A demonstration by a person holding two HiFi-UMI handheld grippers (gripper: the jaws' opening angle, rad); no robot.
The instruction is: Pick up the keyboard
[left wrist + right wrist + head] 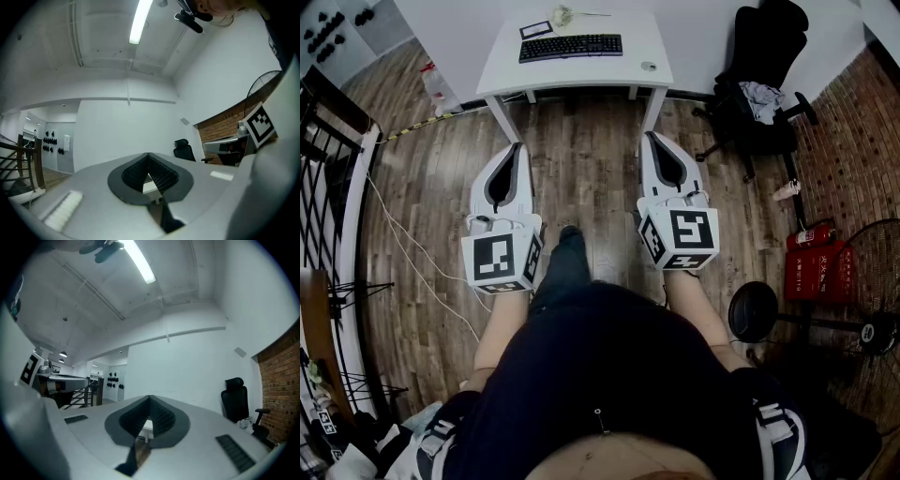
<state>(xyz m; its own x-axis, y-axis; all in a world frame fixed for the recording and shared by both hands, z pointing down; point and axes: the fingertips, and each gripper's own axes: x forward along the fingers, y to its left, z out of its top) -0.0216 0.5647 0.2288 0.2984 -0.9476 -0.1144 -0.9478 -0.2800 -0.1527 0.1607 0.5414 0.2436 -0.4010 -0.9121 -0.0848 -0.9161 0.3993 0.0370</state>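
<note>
The black keyboard (570,46) lies across the far middle of a white table (581,73) at the top of the head view. Both grippers hang over the wooden floor in front of that table, well short of it, and point at it. My left gripper (518,147) is shut with nothing between its jaws. So is my right gripper (650,137). In the left gripper view the shut left gripper (148,155) lets only a sliver of the white table (151,187) show through its gap. In the right gripper view the right gripper (150,398) is likewise shut and empty.
A small mouse-like thing (649,66) and a dark-framed card (535,29) also lie on the table. A black office chair (759,75) stands at the right, with red extinguishers (818,267) and a fan (874,281) nearer. A railing (328,141) and a cable (403,244) run along the left.
</note>
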